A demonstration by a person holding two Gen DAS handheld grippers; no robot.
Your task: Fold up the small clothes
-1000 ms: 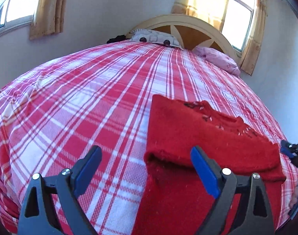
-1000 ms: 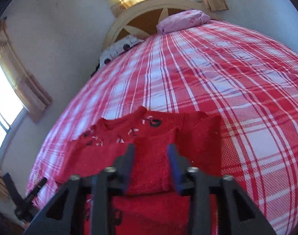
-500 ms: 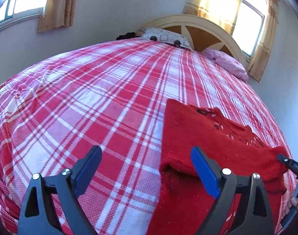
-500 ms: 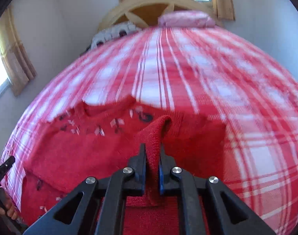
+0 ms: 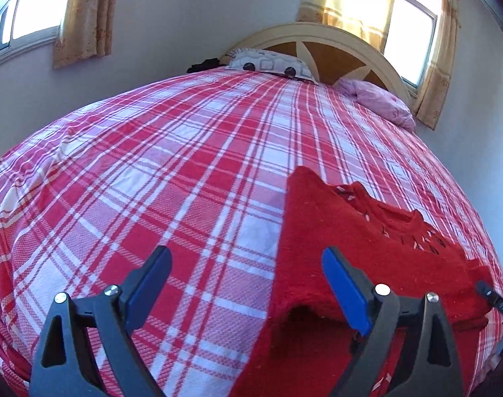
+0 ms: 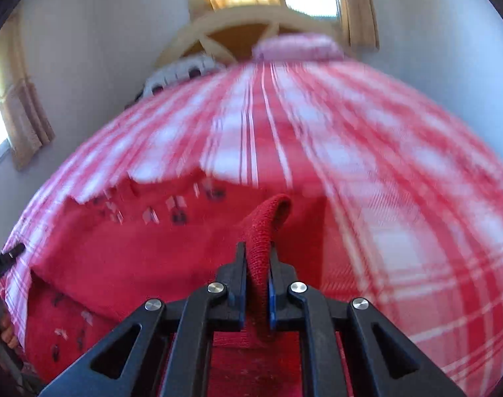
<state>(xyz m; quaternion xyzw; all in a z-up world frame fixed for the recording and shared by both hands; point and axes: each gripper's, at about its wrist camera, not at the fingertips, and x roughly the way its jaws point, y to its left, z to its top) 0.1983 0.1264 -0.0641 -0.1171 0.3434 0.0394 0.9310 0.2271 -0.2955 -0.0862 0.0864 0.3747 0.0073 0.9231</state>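
The right tool (image 6: 257, 266) is clamped on a raised fold of the one red sweater (image 6: 125, 258); its two black fingers (image 6: 233, 278) press a ribbed knit edge between them, and that pinched strip stands up in a narrow loop above the tips. Its jaws have just been closing, with this cloth between them. The left tool (image 5: 246, 276) stands wide open, its two blue pads (image 5: 342, 289) well apart and holding nothing. In the left wrist view one pad hangs over the checked bedspread (image 5: 172, 165) and the other over the near left part of the sweater (image 5: 367, 248).

The sweater lies on the bed near its foot edge. It is a fuzzy, deep red knit, partly folded: an upper layer lies over a lower one, and a dark open hem or cuff gapes toward the left tool. A row of small dark and pale motifs runs across its far edge, and more of them show on the lower layer in the right wrist view, which is blurred.

Beyond it the bedspread, red and white plaid, covers the whole bed. Two pillows lie at the head: one patterned white pillow (image 5: 268, 64) and one pink pillow (image 5: 380, 102), both against a curved cream and wood headboard (image 5: 331, 44). Two windows with tan curtains (image 5: 82, 16) show in the left wrist view.
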